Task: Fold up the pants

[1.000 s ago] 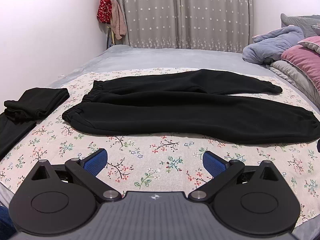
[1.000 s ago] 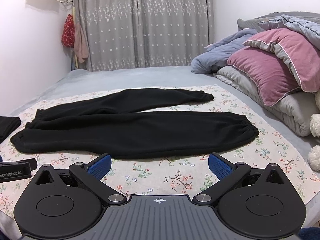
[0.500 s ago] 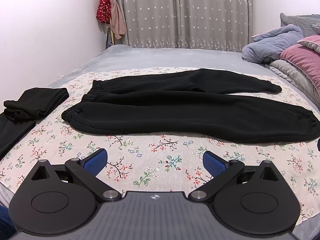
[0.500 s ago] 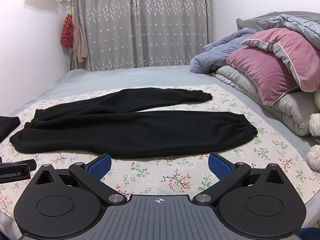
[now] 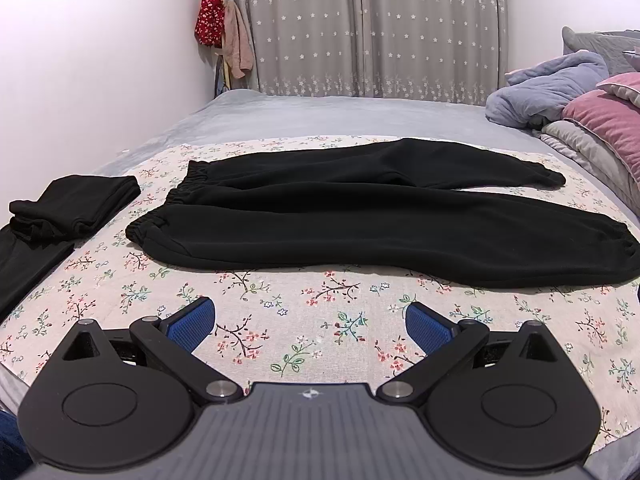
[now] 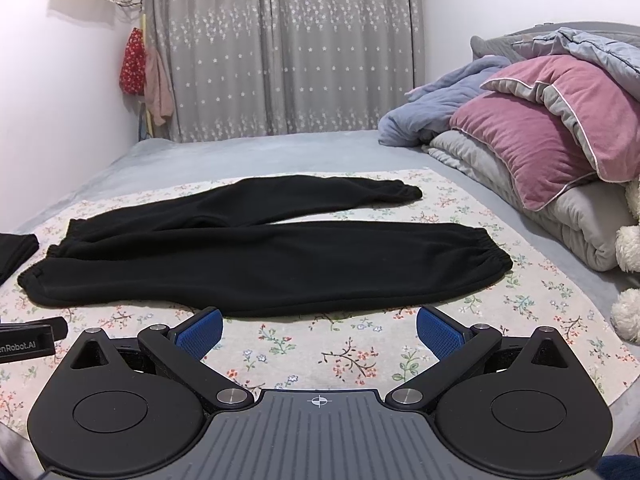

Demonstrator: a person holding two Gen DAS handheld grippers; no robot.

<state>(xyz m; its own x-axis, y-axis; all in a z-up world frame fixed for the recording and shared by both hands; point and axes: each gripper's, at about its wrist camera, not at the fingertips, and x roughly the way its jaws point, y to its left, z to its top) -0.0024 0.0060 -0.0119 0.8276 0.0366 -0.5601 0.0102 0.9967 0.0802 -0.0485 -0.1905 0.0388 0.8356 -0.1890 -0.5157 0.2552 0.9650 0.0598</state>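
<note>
Black pants (image 5: pixel 360 220) (image 6: pixel 260 264) lie spread flat on a floral cloth (image 5: pixel 320 320) over the bed, waistband to the left, both legs running right, the far leg angled away. My left gripper (image 5: pixel 310 320) hovers open over the cloth, short of the pants' near edge, blue pads empty. My right gripper (image 6: pixel 318 326) is also open and empty, its left pad (image 6: pixel 200 328) almost at the hem of the near leg. In the right wrist view the tip of the left gripper's body (image 6: pixel 28 340) shows at the left edge.
Folded black garments (image 5: pixel 76 204) sit at the left edge of the cloth. Pink and grey pillows with a blue blanket (image 6: pixel 540 136) pile up at the right, beside a white plush toy (image 6: pixel 628 276). Grey curtains (image 5: pixel 376 28) and hanging clothes (image 5: pixel 224 36) stand behind the bed.
Both grippers have drifted slightly forward toward the pants; the pants sit a little closer and lower in both views. Jaws stay open, nothing taken hold of.
</note>
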